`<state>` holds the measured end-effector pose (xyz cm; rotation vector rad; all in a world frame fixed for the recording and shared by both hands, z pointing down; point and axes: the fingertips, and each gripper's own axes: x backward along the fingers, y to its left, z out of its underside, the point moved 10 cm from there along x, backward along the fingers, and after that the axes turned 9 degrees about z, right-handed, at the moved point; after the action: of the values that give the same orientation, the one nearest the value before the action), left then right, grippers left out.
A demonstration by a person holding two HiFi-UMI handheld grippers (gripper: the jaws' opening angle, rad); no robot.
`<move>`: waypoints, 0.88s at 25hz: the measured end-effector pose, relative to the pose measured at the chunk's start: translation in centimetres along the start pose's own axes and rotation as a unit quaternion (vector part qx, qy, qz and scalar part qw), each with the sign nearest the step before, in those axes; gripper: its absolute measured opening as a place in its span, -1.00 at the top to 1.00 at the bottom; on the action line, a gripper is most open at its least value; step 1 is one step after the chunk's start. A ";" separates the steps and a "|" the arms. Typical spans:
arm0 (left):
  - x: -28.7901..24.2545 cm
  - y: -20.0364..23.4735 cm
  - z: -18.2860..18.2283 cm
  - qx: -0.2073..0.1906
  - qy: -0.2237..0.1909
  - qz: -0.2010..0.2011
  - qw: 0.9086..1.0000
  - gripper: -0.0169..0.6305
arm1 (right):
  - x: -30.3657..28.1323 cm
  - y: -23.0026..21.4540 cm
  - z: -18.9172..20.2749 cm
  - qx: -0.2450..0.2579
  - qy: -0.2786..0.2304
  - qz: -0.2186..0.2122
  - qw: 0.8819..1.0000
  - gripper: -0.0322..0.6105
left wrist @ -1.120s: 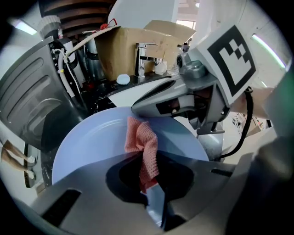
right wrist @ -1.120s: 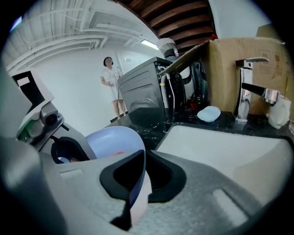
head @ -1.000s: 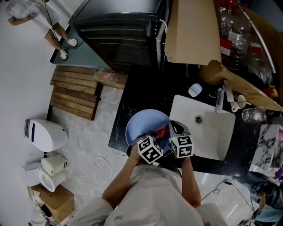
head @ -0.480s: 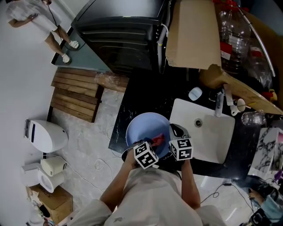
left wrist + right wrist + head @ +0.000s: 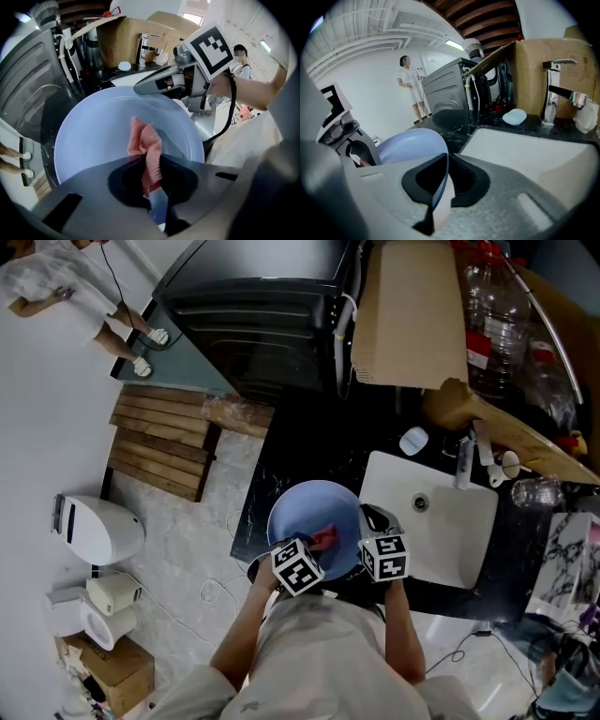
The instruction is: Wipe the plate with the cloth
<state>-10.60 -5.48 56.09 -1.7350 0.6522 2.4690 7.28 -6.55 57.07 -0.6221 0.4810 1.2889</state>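
Note:
A pale blue plate (image 5: 305, 512) is held over the black counter's front edge, beside the sink. My right gripper (image 5: 436, 187) is shut on the plate's (image 5: 410, 143) rim, which runs between its jaws. My left gripper (image 5: 152, 180) is shut on a pink knitted cloth (image 5: 146, 145); the cloth lies against the inside of the plate (image 5: 93, 136). In the head view the cloth (image 5: 325, 538) shows as a red patch near the plate's near edge, just ahead of the left gripper (image 5: 300, 563), with the right gripper (image 5: 380, 535) at the plate's right side.
A white sink (image 5: 441, 521) with a tap (image 5: 466, 451) lies right of the plate. A cardboard box (image 5: 408, 306), bottles (image 5: 497, 306) and a dark washing machine (image 5: 258, 306) stand behind. A person (image 5: 56, 282) stands far off at top left.
My left gripper has drawn the cloth leftwards and nearer across the plate. The right gripper and the plate have barely moved.

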 end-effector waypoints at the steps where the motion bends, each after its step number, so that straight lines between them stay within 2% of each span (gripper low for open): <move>1: 0.1 0.1 0.1 0.002 0.000 -0.002 1.000 0.84 | 0.0 0.0 0.0 0.000 0.000 0.000 1.000 0.84; 13: 1.1 2.3 0.3 0.030 -0.013 -0.036 0.999 0.84 | 0.0 0.0 0.0 0.014 -0.001 -0.005 1.000 0.84; 22: 0.9 3.5 -1.3 0.027 -0.036 -0.074 0.996 0.84 | 0.3 0.3 -0.1 0.062 0.002 -0.009 0.998 0.84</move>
<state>-10.79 -9.36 55.98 -1.6057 0.5561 2.3785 7.06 -6.30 56.76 -0.5234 0.5540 1.2312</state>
